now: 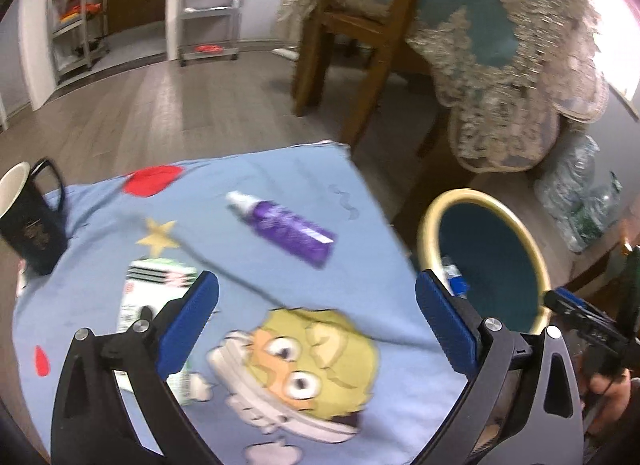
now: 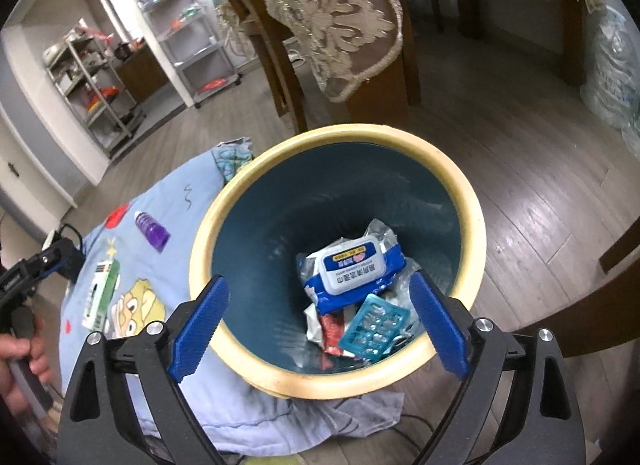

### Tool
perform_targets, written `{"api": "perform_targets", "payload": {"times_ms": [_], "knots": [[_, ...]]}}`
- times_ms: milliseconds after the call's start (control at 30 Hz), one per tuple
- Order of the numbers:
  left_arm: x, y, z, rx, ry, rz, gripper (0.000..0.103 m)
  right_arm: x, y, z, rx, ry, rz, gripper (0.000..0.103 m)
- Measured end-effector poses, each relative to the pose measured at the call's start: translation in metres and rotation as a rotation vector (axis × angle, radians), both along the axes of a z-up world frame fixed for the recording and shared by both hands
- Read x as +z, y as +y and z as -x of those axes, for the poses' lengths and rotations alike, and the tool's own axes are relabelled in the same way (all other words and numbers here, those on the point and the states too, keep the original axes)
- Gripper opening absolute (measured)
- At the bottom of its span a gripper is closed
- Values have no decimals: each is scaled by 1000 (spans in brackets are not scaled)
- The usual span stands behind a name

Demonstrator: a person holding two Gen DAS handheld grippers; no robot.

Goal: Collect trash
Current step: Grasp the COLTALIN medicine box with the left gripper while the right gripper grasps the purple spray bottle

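A purple spray bottle (image 1: 286, 227) (image 2: 152, 236) lies on the light blue cartoon cloth (image 1: 360, 233) (image 2: 160, 205). A white and green carton (image 1: 156, 293) (image 2: 102, 295) lies nearer, partly behind the left finger (image 1: 188, 329). My left gripper (image 1: 316, 329) hangs open above the cloth with nothing between its pads. A round bin (image 1: 426, 241) (image 2: 468, 225) with a cream rim and dark teal inside stands to the right of the cloth. It holds a blue wet-wipe pack (image 2: 352, 269), a teal blister tray (image 2: 374, 329) and wrappers. My right gripper (image 2: 318, 329) stands open over the bin, empty.
A black mug (image 1: 30, 221) stands at the cloth's left edge. Wooden chairs (image 1: 352, 21) and a table with a lace cloth (image 1: 516, 65) stand behind on the wood floor. Metal shelves (image 1: 208, 5) line the far wall. A clear plastic bag (image 1: 580, 193) lies at right.
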State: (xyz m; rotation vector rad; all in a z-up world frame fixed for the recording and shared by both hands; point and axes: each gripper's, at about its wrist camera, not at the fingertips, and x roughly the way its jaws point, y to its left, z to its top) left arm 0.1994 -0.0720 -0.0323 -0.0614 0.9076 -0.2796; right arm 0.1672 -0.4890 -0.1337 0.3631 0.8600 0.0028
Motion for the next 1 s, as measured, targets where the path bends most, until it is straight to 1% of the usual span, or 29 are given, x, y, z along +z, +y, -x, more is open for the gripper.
{"api": "perform_targets", "payload": {"times_ms": [100,167,300,367,533,633,733,833,867,900,933,1000], "knots": [[-5,24,-4,43,13,-33,97,1,3,0,8,-3,5,92],[-11,44,-8,81,37,-53,97,1,4,1,10,-6,6,92],[-22,79,-11,155,80,-53,97,4,11,1,29,-14,6,92],[-32,93,-13,175,114,-51,97,5,19,0,51,-17,14,93],[-57,101,-20,176,198,-85,97,7,42,-3,124,-13,35,92],[-70,96,-21,151,230,-142,97,9,59,-7,177,-8,54,92],[-78,93,-22,145,246,-181,97,12,79,-15,232,-8,72,92],[-83,89,-21,123,266,-193,91,17,100,-28,288,-13,89,92],[-84,88,-21,118,270,-207,85,19,110,-34,314,-15,99,92],[-86,87,-20,114,276,-221,76,19,117,-38,333,-14,108,92],[-87,87,-20,116,280,-223,72,19,124,-43,353,-13,117,92],[-86,91,-19,130,280,-196,71,19,142,-56,396,-6,141,92]]}}
